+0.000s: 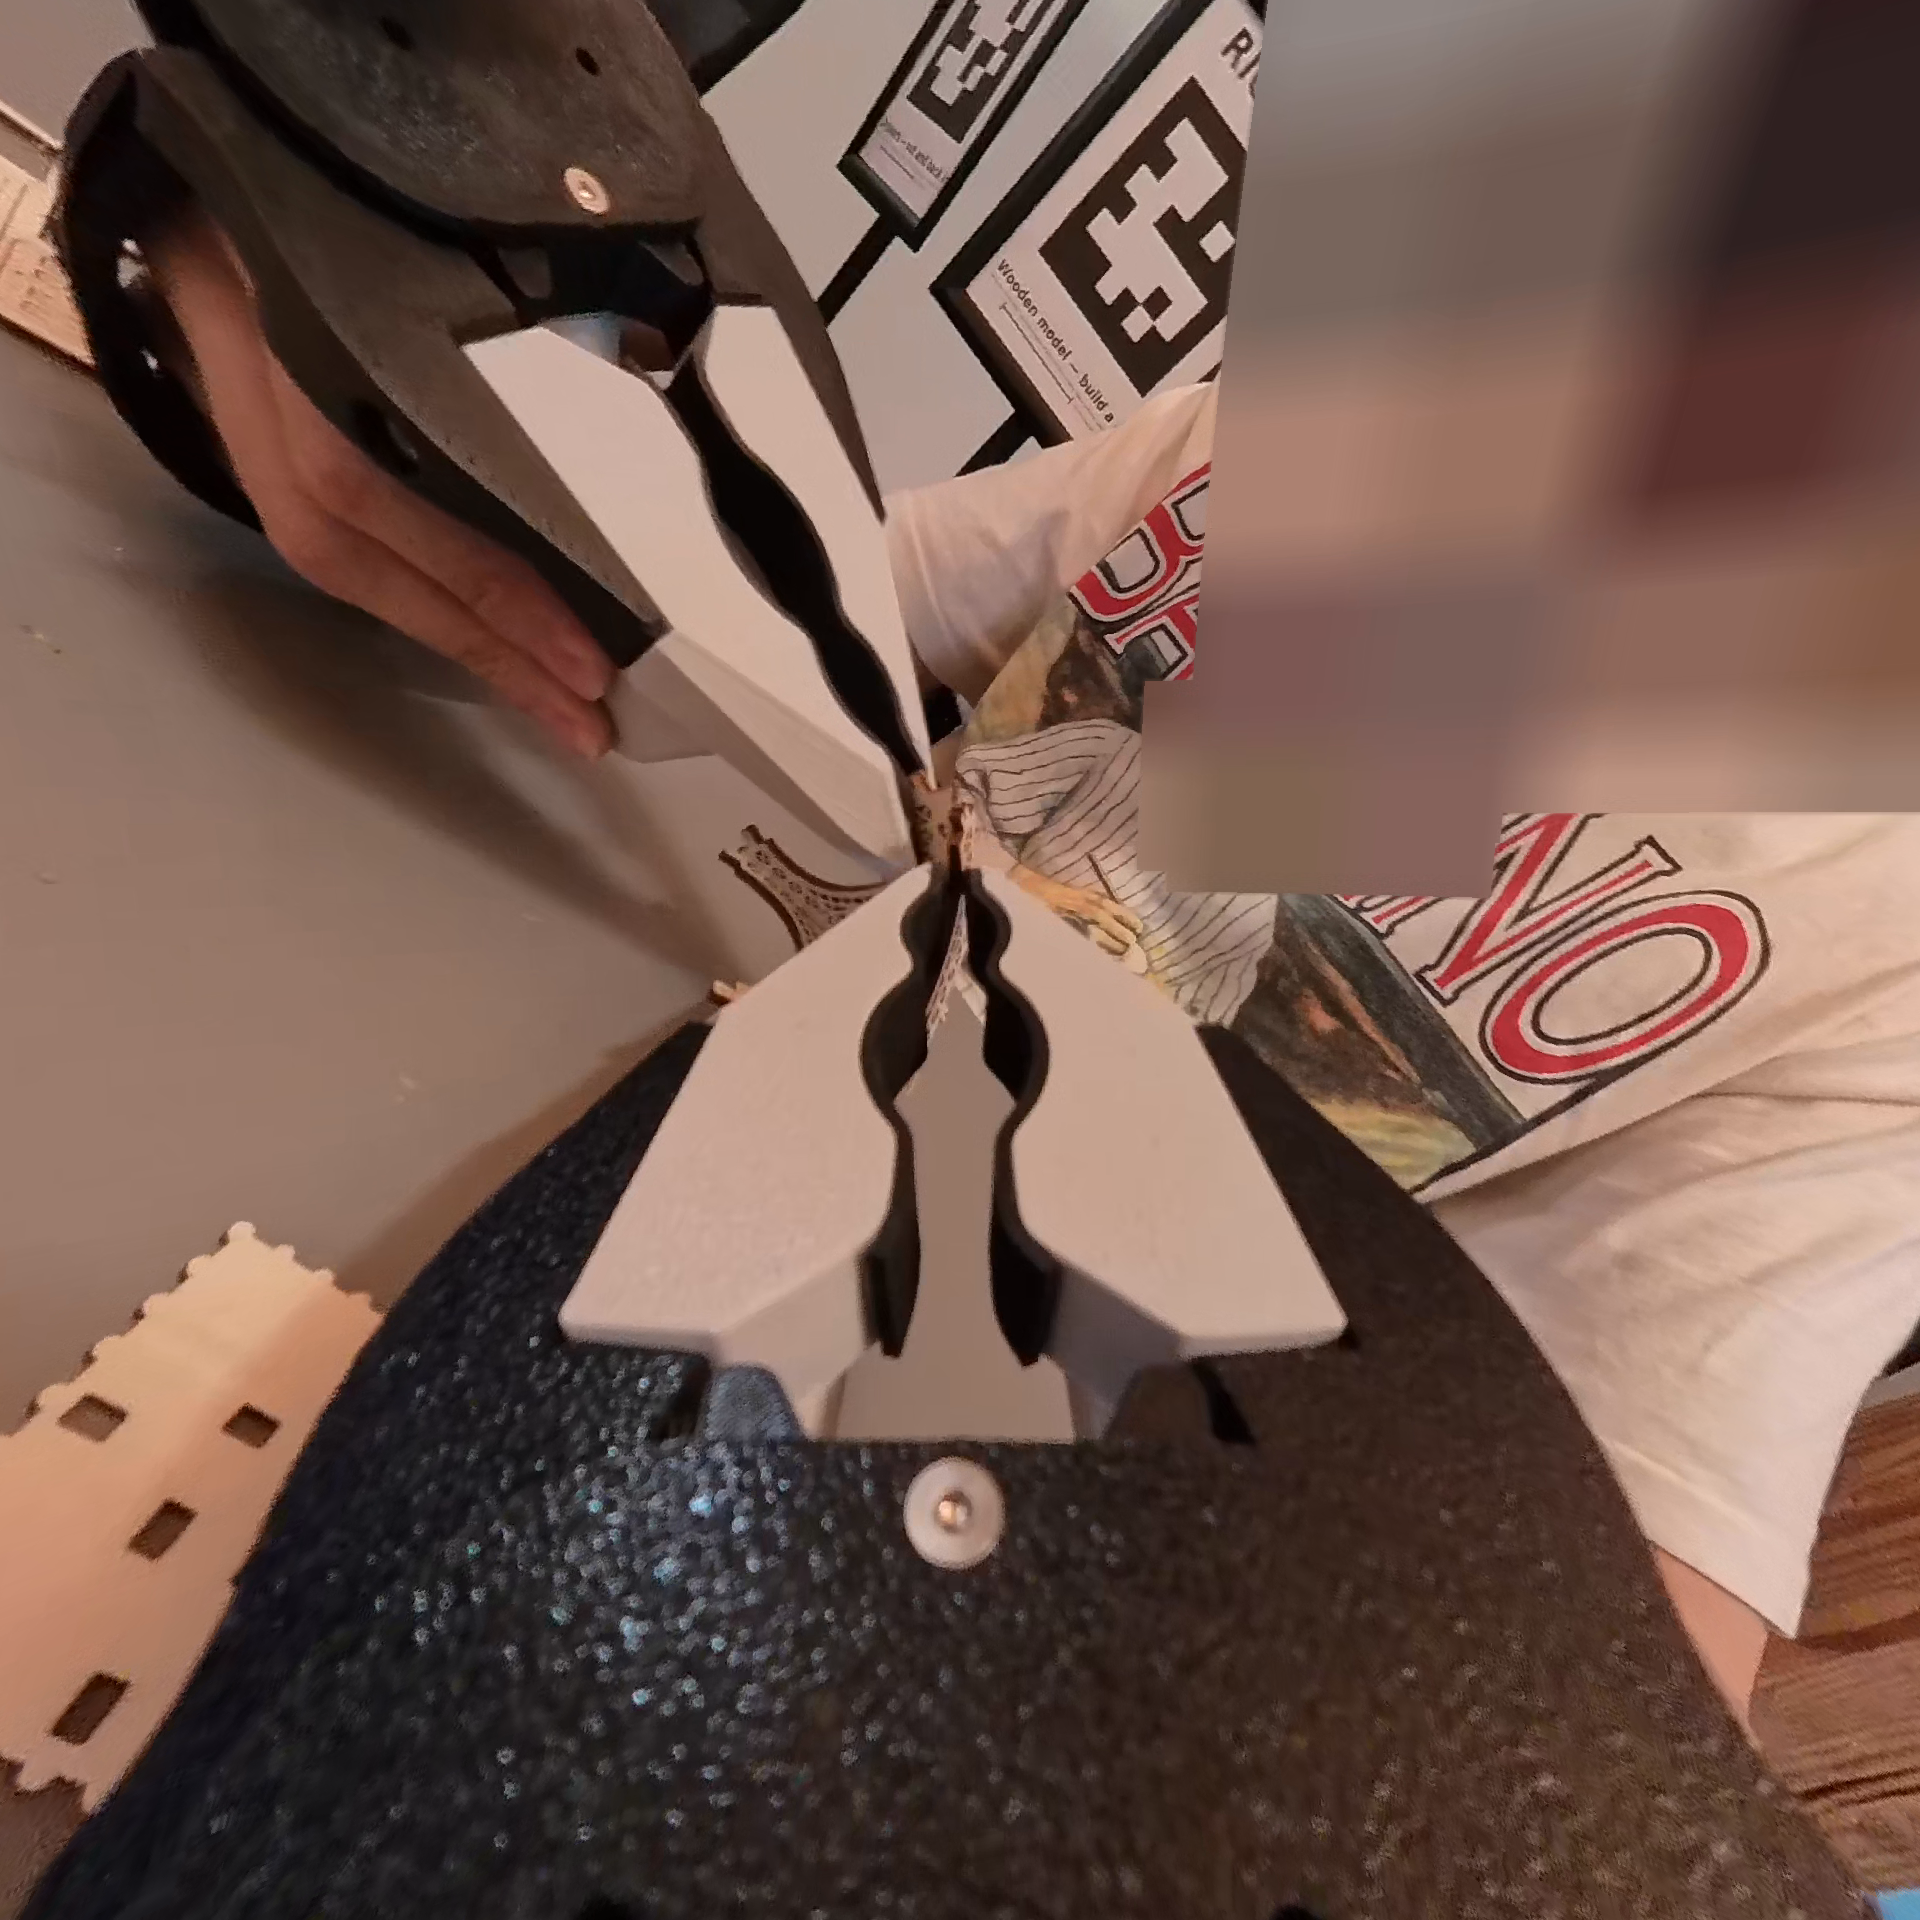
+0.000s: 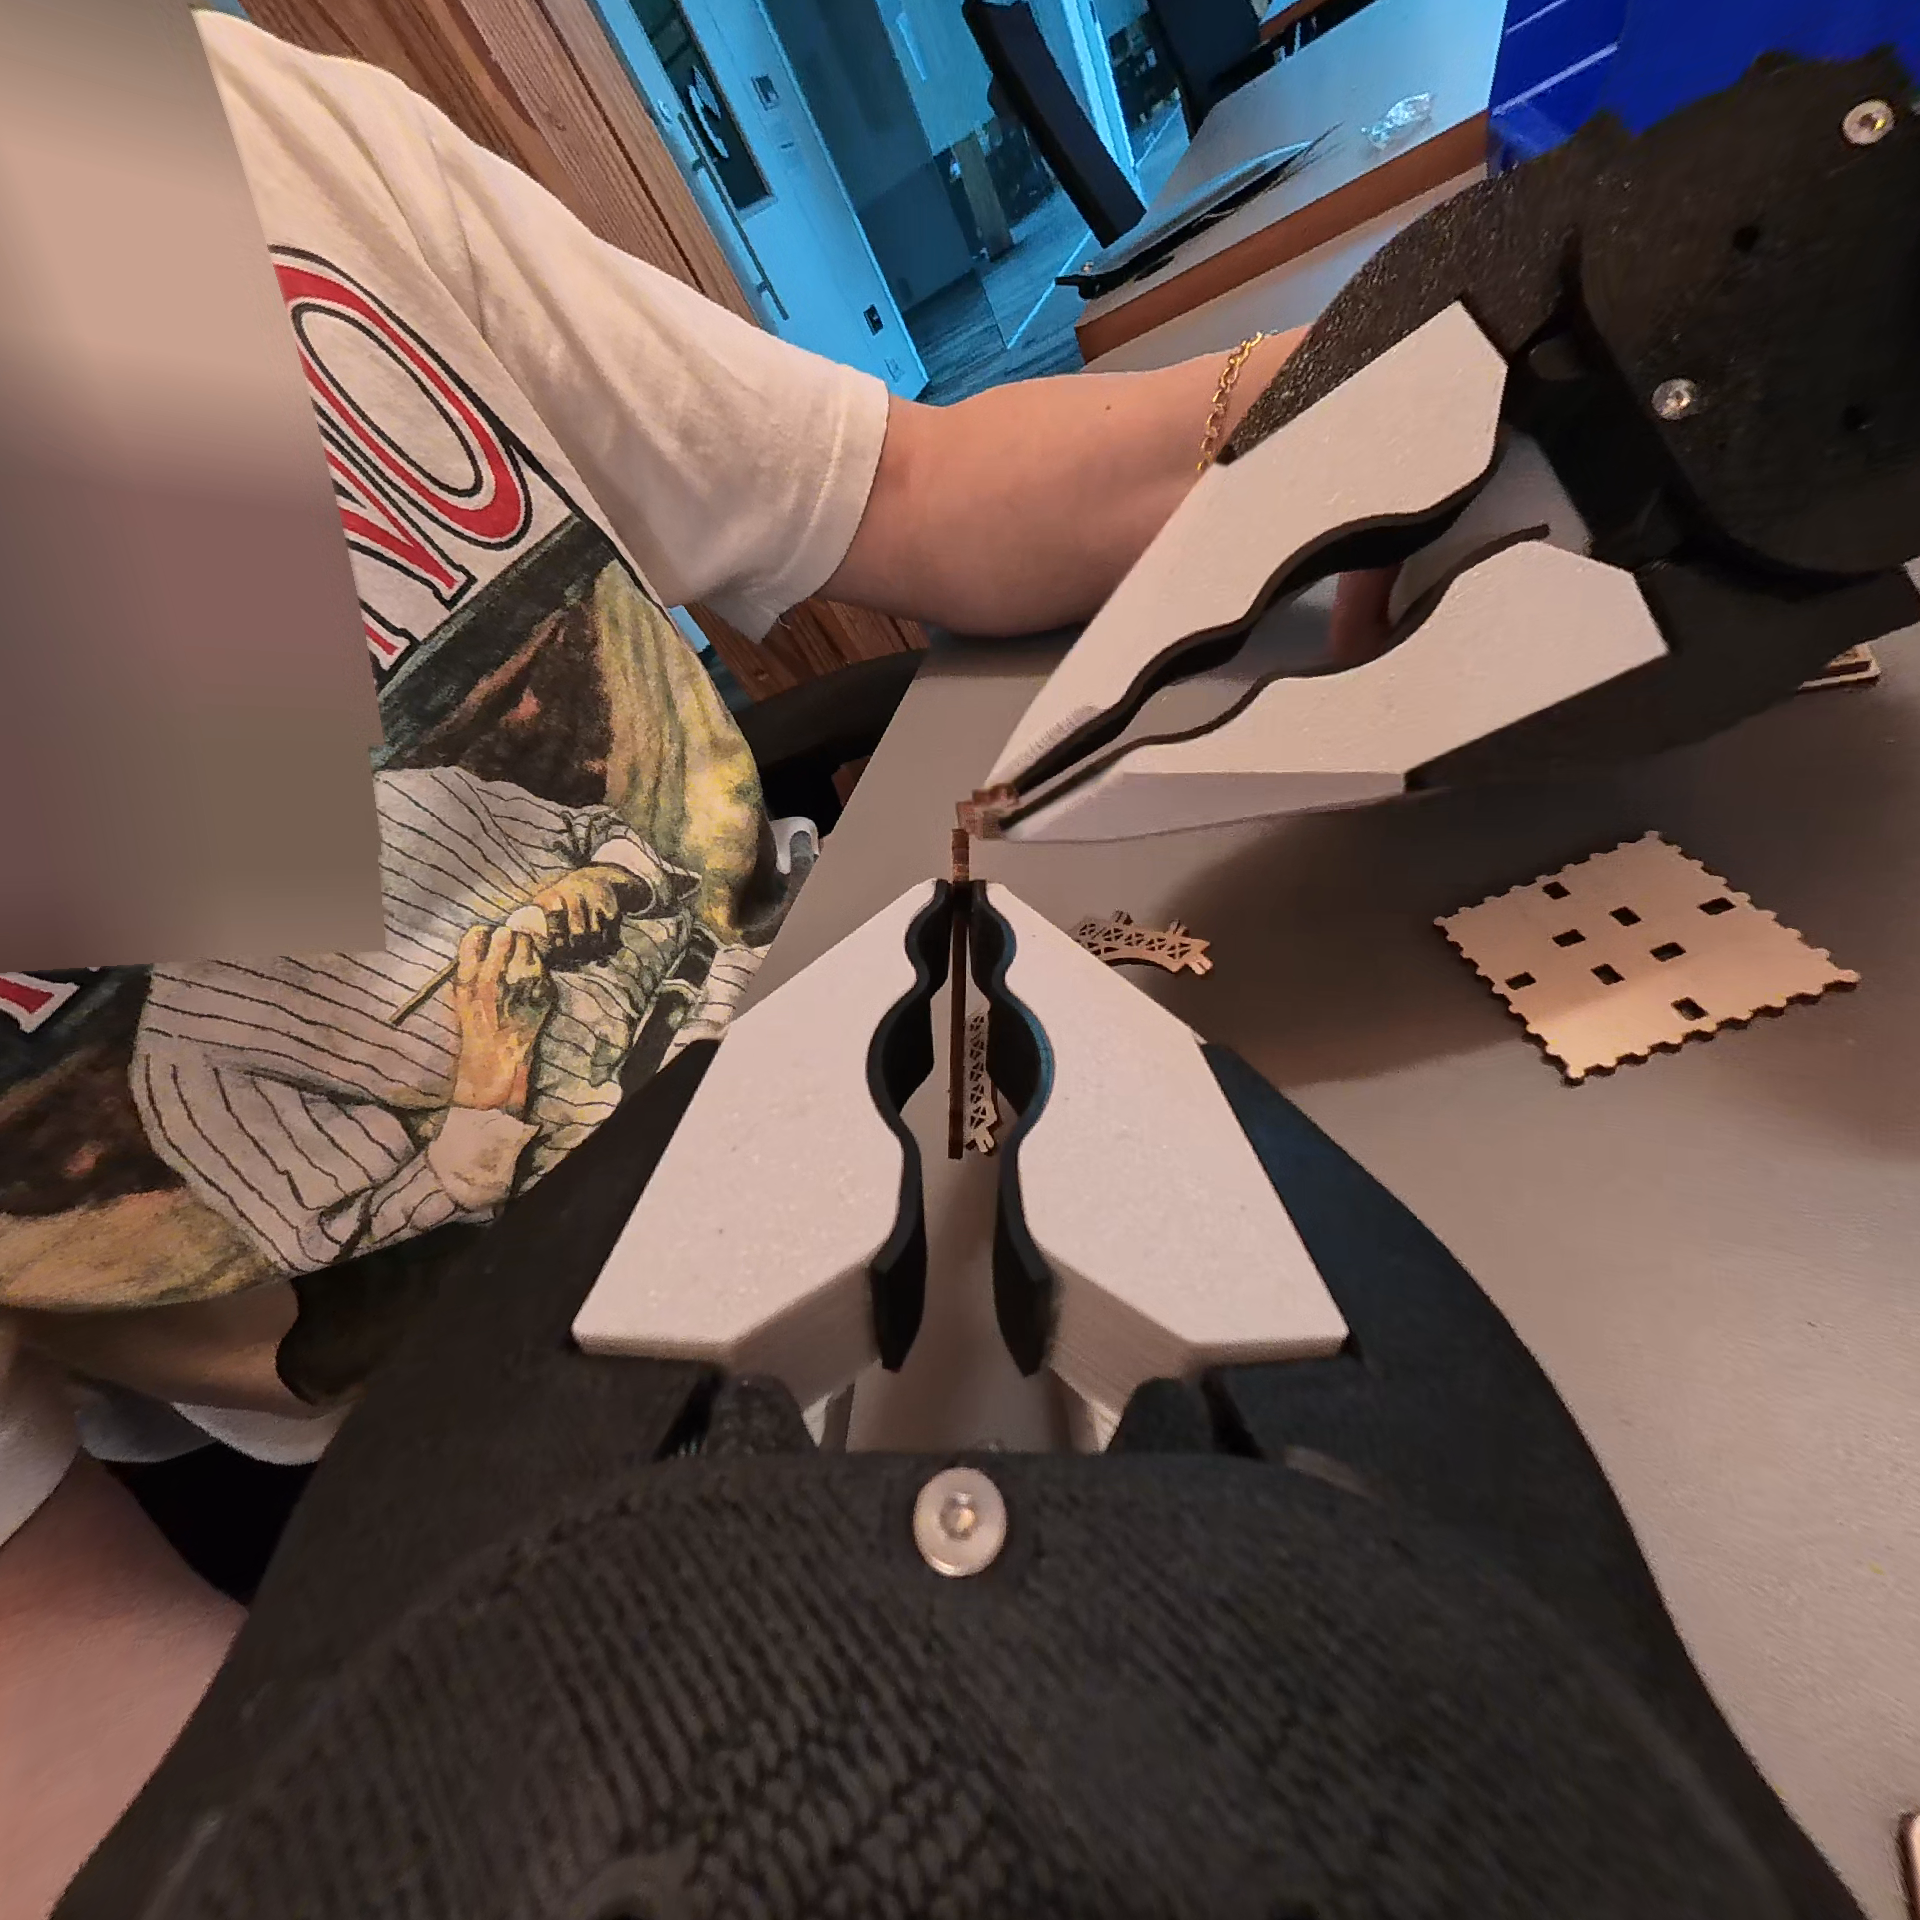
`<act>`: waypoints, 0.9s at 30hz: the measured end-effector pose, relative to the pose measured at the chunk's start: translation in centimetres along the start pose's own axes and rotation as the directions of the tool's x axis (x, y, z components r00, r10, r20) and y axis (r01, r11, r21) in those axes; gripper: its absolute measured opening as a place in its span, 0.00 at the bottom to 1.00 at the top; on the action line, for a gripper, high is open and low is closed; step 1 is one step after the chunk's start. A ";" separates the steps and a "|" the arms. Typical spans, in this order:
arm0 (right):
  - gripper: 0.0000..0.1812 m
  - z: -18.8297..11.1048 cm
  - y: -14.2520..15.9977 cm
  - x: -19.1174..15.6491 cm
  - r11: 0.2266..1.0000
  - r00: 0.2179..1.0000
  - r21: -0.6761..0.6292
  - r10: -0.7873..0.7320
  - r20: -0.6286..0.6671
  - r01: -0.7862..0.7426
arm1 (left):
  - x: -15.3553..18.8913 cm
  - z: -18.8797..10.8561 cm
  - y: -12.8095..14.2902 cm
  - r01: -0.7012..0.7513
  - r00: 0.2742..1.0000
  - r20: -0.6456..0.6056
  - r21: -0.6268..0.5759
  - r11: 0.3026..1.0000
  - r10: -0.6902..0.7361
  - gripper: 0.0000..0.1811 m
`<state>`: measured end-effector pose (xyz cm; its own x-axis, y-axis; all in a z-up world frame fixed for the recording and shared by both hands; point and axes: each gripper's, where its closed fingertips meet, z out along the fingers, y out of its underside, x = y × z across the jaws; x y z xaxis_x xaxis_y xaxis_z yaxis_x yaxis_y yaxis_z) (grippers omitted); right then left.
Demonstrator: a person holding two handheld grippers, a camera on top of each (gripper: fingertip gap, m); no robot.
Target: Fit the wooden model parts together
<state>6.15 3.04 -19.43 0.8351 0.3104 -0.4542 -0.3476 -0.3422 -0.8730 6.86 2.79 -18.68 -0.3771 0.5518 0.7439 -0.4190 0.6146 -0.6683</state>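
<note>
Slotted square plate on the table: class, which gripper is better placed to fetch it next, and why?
Left, probably. The slotted plate lies on the left gripper's side of the table, farther from the right gripper. Both are shut on wooden parts, though, so one must let go first.

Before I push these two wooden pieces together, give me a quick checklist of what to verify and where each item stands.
1. Left hand-held gripper clamped on its lattice piece: ok, the piece sits edge-on between the shut fingers.
2. Right hand-held gripper clamped on its thin strip: ok, the strip tip sticks out past the fingertips.
3. Pieces brought tip to tip: ok, the left gripper's small block end sits just above the strip tip.
4. Slot and tab lined up: cannot tell, the joint is too small to read.
5. Spare parts out of the way: ok, the square slotted plate and arched lattice piece lie on the table, off to the side.
</note>
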 end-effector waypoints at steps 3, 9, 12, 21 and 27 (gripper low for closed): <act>0.00 0.1 0.1 0.2 1.000 1.000 -0.009 0.006 -0.008 -0.007 | -0.1 0.2 0.1 0.008 1.000 0.002 -0.011 1.000 -0.008 0.00; 0.00 0.1 0.1 0.1 1.000 1.000 -0.009 0.006 -0.004 -0.006 | -0.2 0.3 0.1 0.021 1.000 0.003 -0.009 1.000 -0.021 0.00; 0.00 0.0 0.0 0.2 1.000 1.000 -0.001 0.006 -0.009 -0.006 | -0.2 0.3 -0.1 0.023 1.000 0.008 0.007 1.000 -0.023 0.00; 0.00 0.0 0.1 0.3 1.000 1.000 -0.007 0.003 -0.018 -0.003 | -0.4 0.3 0.0 0.038 0.999 0.014 0.004 0.999 -0.038 0.00; 0.00 -0.2 0.2 0.5 0.999 0.999 -0.009 0.031 -0.023 -0.031 | -0.7 0.1 0.0 0.079 0.997 0.013 0.008 0.997 -0.079 0.00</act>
<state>6.55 2.96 -19.80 0.8336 0.2788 -0.4768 -0.3697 -0.3597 -0.8567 7.01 2.33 -19.14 -0.3536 0.4943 0.7941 -0.4540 0.6515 -0.6078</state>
